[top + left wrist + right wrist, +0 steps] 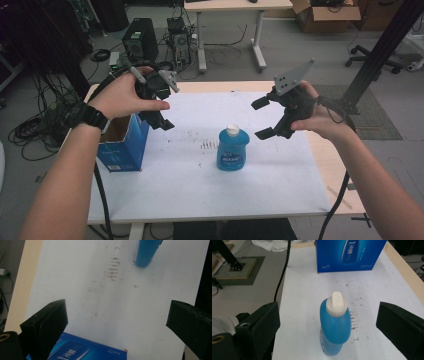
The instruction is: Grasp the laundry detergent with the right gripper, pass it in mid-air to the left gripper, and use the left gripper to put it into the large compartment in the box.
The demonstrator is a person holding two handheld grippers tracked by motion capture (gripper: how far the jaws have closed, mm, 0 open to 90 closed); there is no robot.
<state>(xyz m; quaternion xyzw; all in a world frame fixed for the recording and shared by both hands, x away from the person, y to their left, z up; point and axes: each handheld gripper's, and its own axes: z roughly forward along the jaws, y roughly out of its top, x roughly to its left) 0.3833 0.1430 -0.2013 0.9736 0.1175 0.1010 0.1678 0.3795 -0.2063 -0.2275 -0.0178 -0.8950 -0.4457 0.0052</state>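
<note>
A blue bottle with a white cap stands upright near the middle of the white-covered table. A blue box with an open top stands at the table's left edge. My left gripper hovers open just right of the box, above the table; its view looks down on the box's corner and the bottle's base. To the right of the bottle my right gripper is held open, its jaws pointing left at the bottle. In the right gripper view the bottle stands between the wide-apart jaws, with the box behind it.
Brown smudges mark the white sheet left of the bottle. Beyond the table, a computer tower and cables lie on the floor, with another desk behind. A black frame post rises at the right, and a cardboard box sits far back.
</note>
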